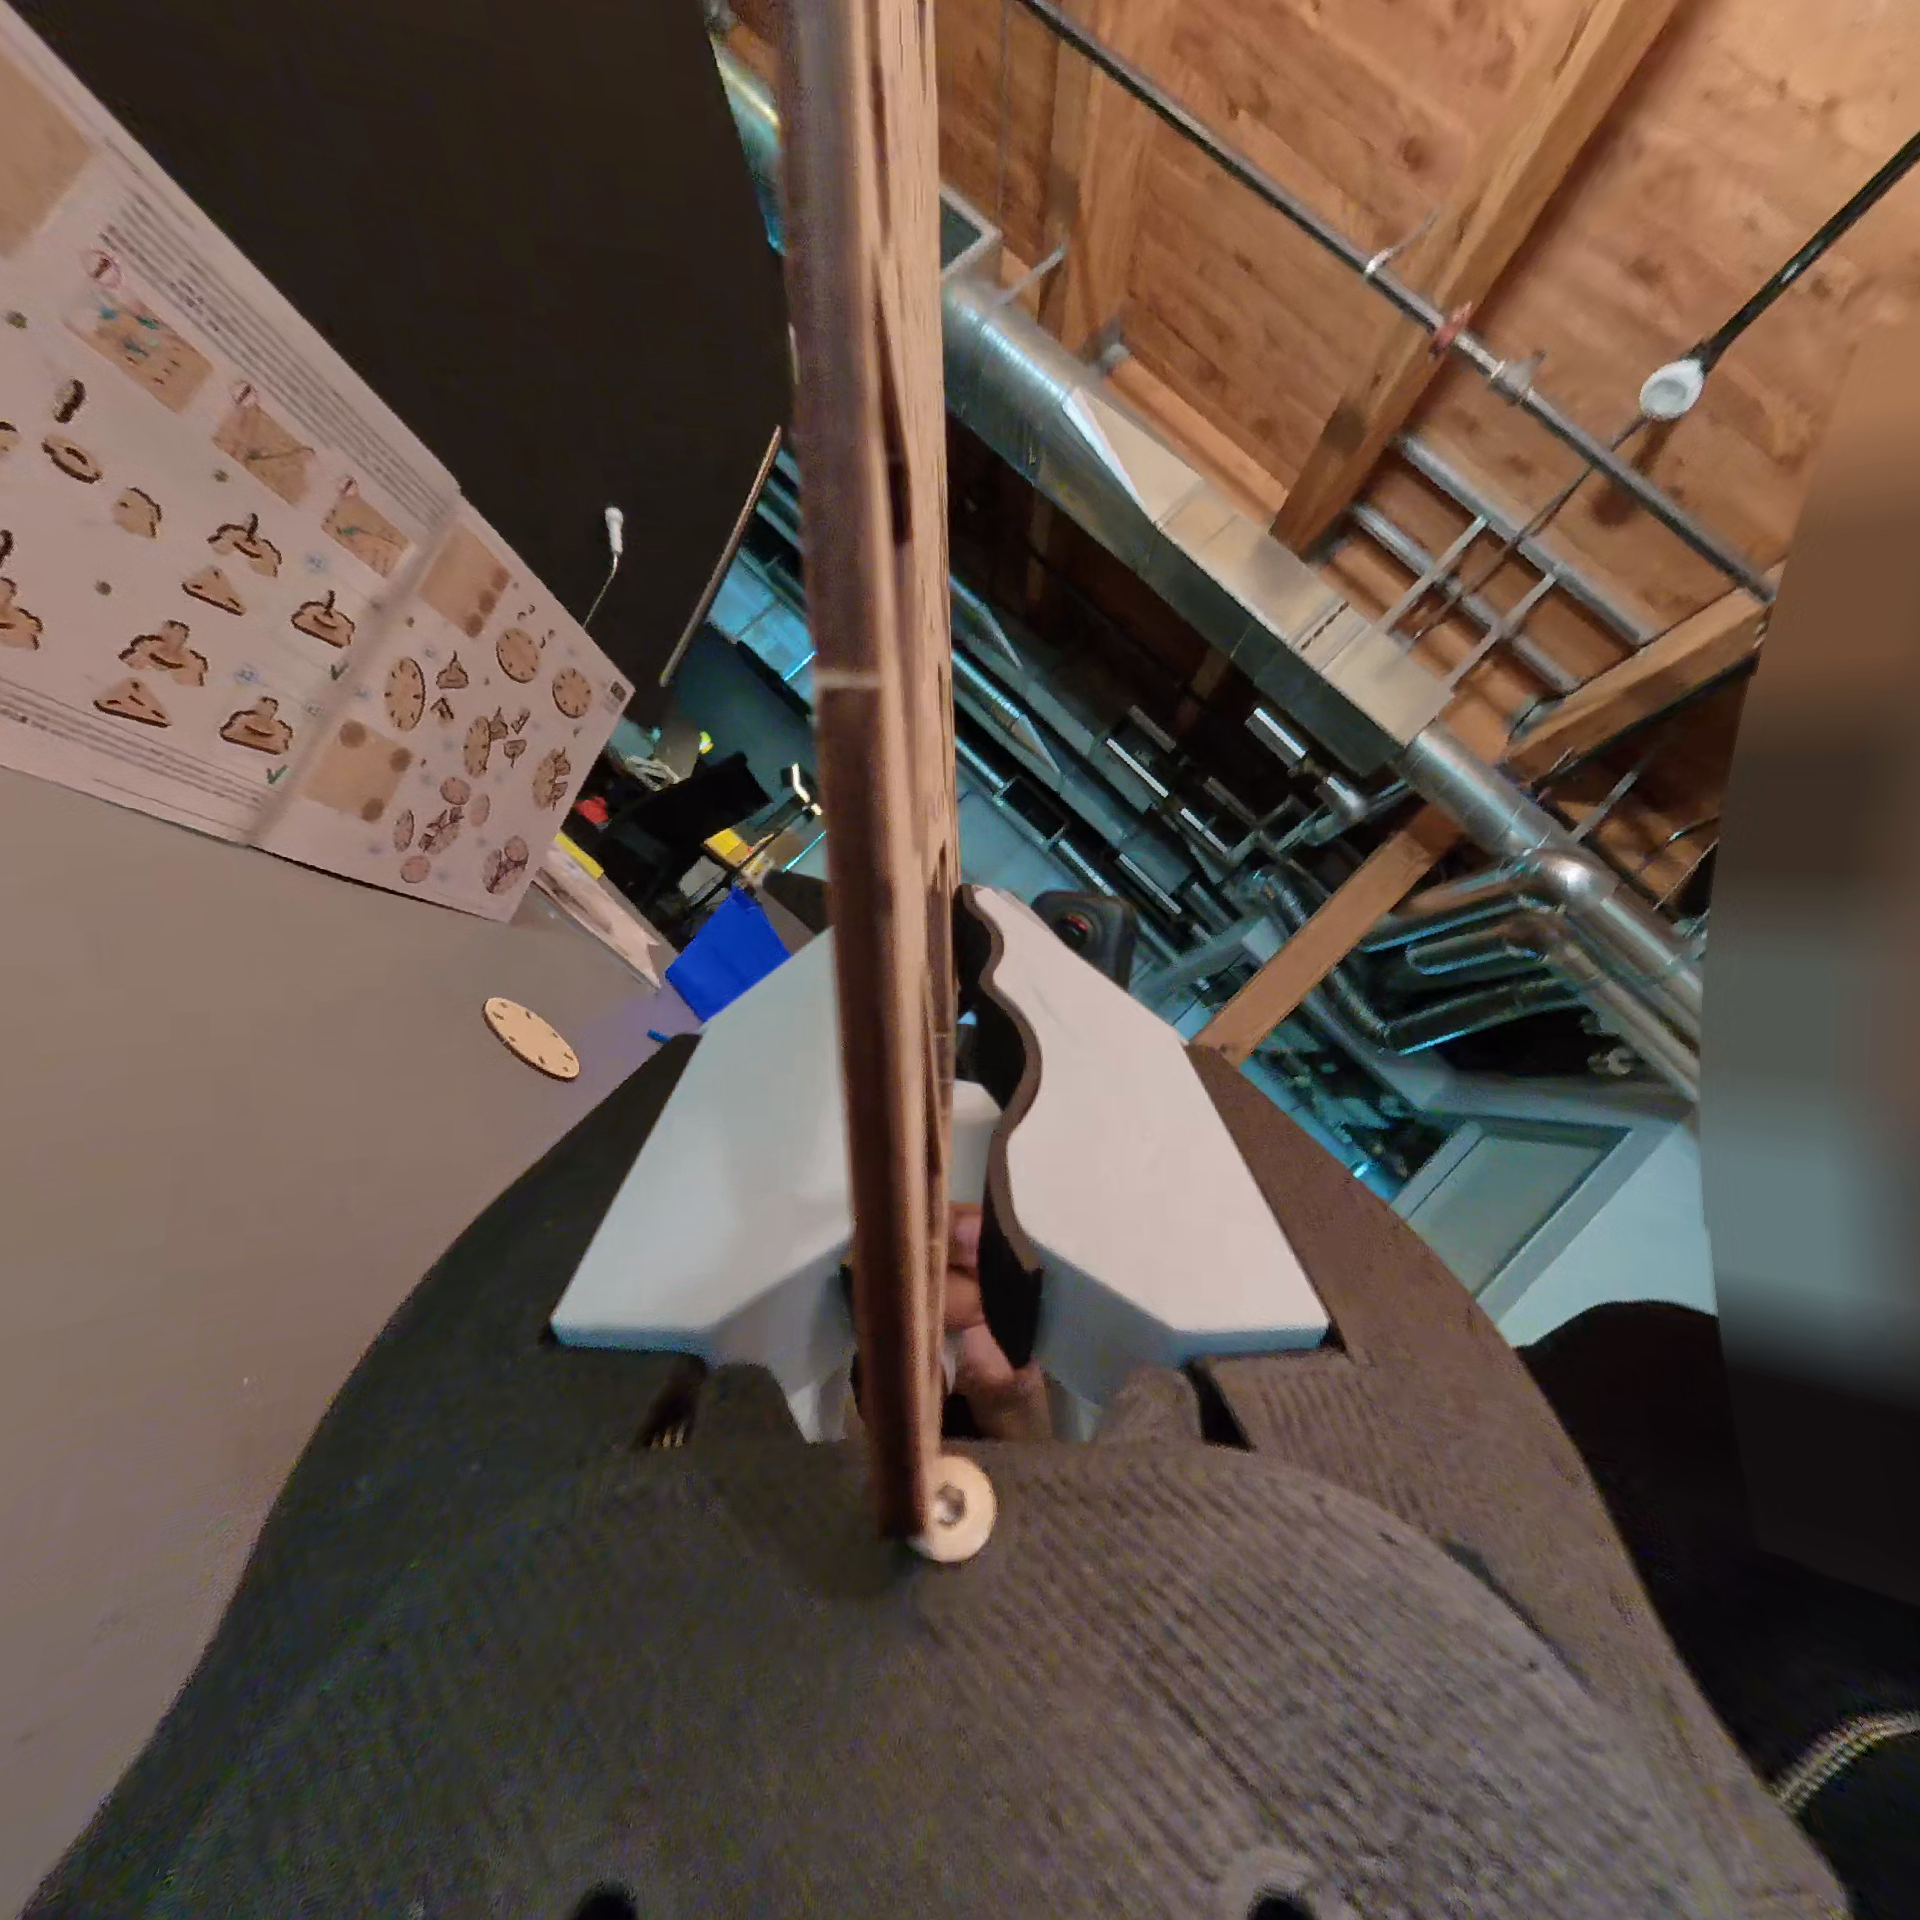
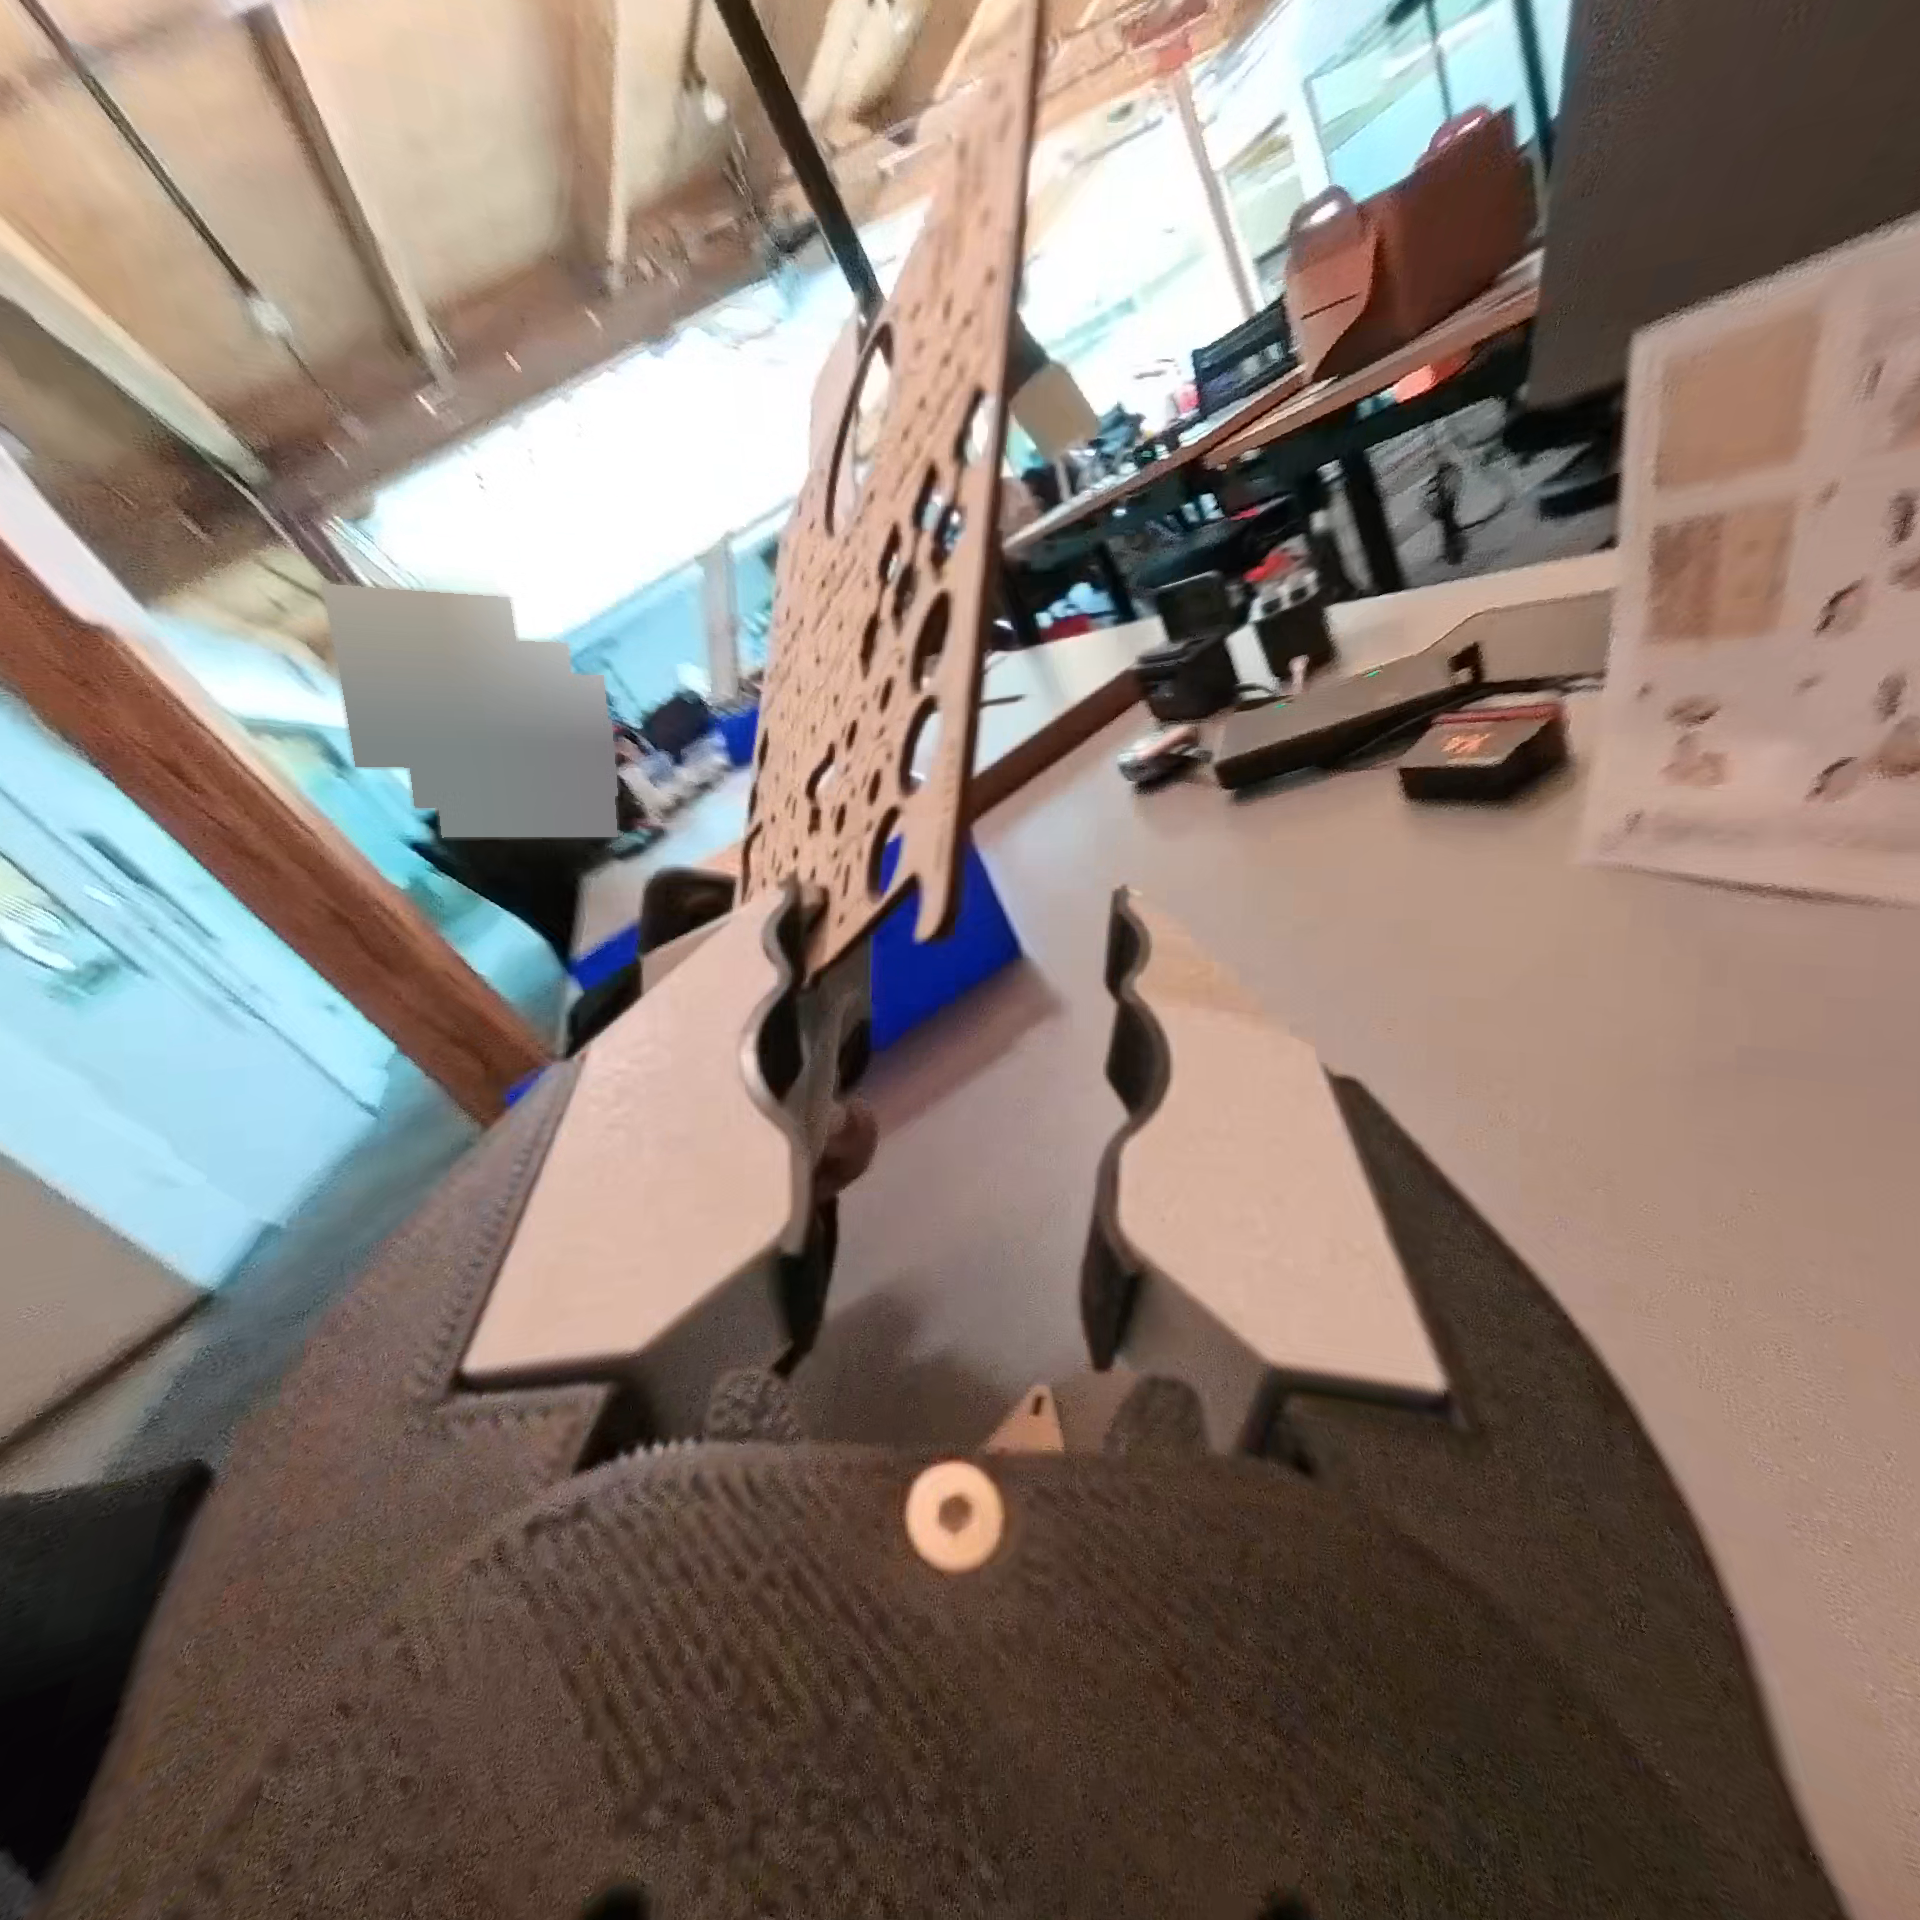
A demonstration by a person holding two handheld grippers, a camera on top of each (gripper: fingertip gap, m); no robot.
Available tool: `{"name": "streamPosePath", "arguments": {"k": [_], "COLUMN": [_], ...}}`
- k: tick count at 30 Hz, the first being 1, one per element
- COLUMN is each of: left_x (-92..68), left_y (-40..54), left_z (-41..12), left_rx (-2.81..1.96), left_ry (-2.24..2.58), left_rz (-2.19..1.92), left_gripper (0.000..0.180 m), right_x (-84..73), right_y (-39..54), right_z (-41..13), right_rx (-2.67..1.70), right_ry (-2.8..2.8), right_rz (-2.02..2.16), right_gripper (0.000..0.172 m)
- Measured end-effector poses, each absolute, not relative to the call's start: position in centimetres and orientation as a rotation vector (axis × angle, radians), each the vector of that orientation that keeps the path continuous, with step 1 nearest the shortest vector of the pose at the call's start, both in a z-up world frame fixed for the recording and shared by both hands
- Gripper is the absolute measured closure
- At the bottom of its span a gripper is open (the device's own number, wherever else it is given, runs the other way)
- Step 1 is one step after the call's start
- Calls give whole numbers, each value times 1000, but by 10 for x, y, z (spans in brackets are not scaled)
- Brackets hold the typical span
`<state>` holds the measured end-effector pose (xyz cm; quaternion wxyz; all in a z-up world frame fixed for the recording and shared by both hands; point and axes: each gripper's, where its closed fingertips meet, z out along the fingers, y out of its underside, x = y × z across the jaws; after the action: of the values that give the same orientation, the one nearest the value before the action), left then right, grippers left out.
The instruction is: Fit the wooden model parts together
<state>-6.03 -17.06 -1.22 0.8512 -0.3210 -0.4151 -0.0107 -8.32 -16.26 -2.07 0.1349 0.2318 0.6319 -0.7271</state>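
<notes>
One thin wooden sheet (image 1: pixel 883 727), full of cut-outs, looks light, stiff and easily snapped, so a solid edge is the safest hold. Left tool (image 1: pixel 914 997) is clamped on its lower edge; right tool (image 2: pixel 951 940), beside the sheet, stands apart, holding nothing.

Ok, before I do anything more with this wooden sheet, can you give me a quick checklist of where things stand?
1. Left claw shut on the wooden sheet: ok, the sheet stands edge-on between its fingers.
2. Right claw open: ok, its fingers stand wide apart with nothing gripped.
3. Right claw clear of the sheet: cannot tell, the sheet's lower edge sits right by its left finger.
4. Sheet lifted off the table: ok.
5. Round wooden disc: ok, lying flat on the table, apart from both claws.
6. Instruction leaflet: ok, spread open on the table.
</notes>
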Motion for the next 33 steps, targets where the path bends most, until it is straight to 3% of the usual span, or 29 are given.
{"name": "streamPosePath", "arguments": {"k": [5, 8, 33], "left_x": [-64, -66, -72], "left_y": [-163, -163, -164], "left_z": [-22, -25, -42], "left_rx": [-781, -814, -894], "left_ry": [-916, -935, -990], "left_rz": [74, 122, 298], "left_gripper": [180, 179, 176], "right_x": [-81, -81, -86], "right_y": [-163, -163, -166], "right_z": [-24, -28, -50], "right_rx": [639, 632, 707], "right_ry": [1724, 1729, 1627], "right_rz": [-2098, -2079, -1960], "right_gripper": [149, 153, 154]}}
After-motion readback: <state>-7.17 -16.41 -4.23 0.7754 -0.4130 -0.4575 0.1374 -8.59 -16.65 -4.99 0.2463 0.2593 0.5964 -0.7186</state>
